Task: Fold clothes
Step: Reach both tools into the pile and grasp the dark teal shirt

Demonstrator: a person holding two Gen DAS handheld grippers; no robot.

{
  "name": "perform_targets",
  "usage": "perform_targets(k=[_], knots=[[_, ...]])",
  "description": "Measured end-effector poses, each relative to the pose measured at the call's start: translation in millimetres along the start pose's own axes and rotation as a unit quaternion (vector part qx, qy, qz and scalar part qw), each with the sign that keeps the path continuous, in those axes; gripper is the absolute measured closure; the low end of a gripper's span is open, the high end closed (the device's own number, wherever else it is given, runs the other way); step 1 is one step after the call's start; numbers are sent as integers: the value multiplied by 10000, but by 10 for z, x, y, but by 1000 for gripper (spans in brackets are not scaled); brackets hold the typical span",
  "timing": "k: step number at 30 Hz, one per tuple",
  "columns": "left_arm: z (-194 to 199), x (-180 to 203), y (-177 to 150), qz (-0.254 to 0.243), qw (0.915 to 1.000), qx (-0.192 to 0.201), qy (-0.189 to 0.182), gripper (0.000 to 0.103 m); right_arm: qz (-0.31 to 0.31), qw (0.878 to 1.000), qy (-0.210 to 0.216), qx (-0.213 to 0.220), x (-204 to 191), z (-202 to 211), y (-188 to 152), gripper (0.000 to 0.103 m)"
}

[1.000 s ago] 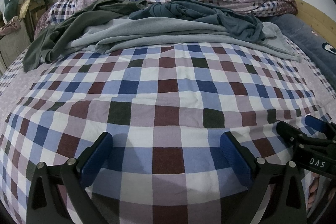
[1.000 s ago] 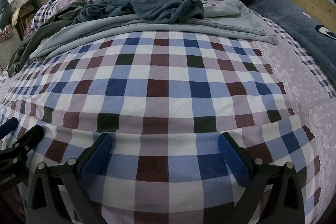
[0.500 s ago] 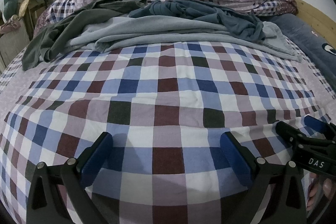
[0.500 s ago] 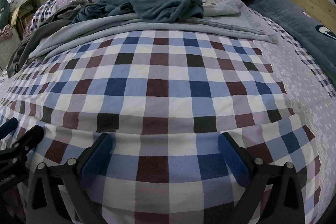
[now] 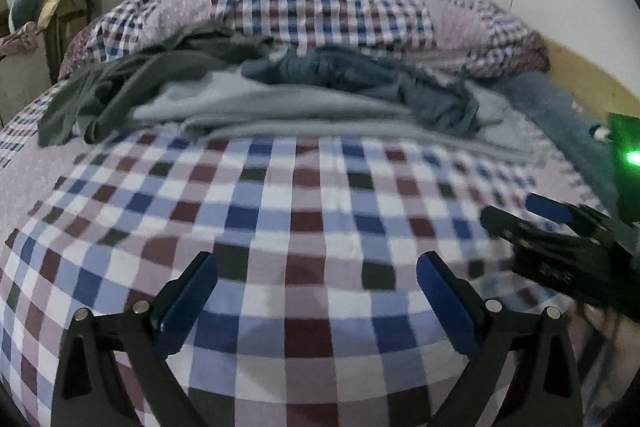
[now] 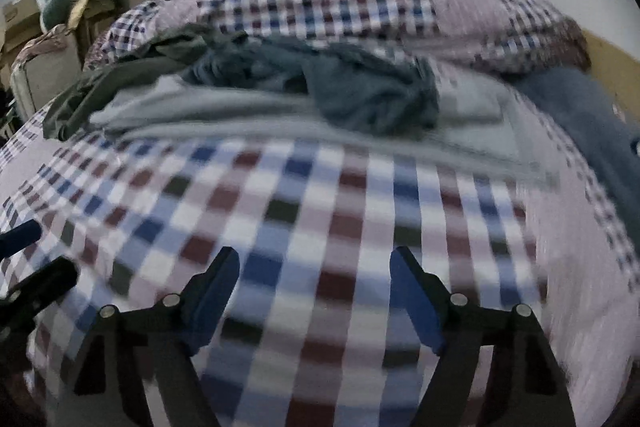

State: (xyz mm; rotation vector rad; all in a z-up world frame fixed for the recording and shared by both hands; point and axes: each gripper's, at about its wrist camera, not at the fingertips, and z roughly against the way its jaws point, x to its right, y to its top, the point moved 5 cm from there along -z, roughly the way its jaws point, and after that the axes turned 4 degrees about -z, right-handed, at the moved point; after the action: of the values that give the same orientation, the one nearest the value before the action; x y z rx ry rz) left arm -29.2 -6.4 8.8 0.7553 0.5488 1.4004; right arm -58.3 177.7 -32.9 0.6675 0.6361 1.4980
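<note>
Left wrist: clothes (image 5: 304, 99) heaped, seemingly crumpled, blurred; left gripper (image 5: 316, 291), right gripper (image 6: 314, 283) spread, empty.

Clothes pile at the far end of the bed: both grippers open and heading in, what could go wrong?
1. The dark teal garment lies tangled on the light grey garment; a pinch may lift both.
2. The left gripper and right gripper are side by side and could collide.
3. Jaws may snag the checked bedsheet.

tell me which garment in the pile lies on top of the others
The crumpled dark teal garment. It sits bunched on top of the flat light grey garment, while the olive-green garment trails off the pile's left side.
</note>
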Motion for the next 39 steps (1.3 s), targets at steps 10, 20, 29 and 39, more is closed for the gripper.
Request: perform_targets(k=[10,20,29,39], knots=[[274,-106,266,172,9965,614,-540,2,645,9976,-170,174,-87,-643,653,48],[216,-263,260,486,9960,421,-620,2,1043,9934,-470,-40,-25,-1391,921,63],[185,-299,241,658,9943,347,-758,2,707,9967,-348,202,123,-1296,1009,101],[355,-323,379,1221,9713,667,-1929,5,476,9961,524,534,55,-356,999,102]])
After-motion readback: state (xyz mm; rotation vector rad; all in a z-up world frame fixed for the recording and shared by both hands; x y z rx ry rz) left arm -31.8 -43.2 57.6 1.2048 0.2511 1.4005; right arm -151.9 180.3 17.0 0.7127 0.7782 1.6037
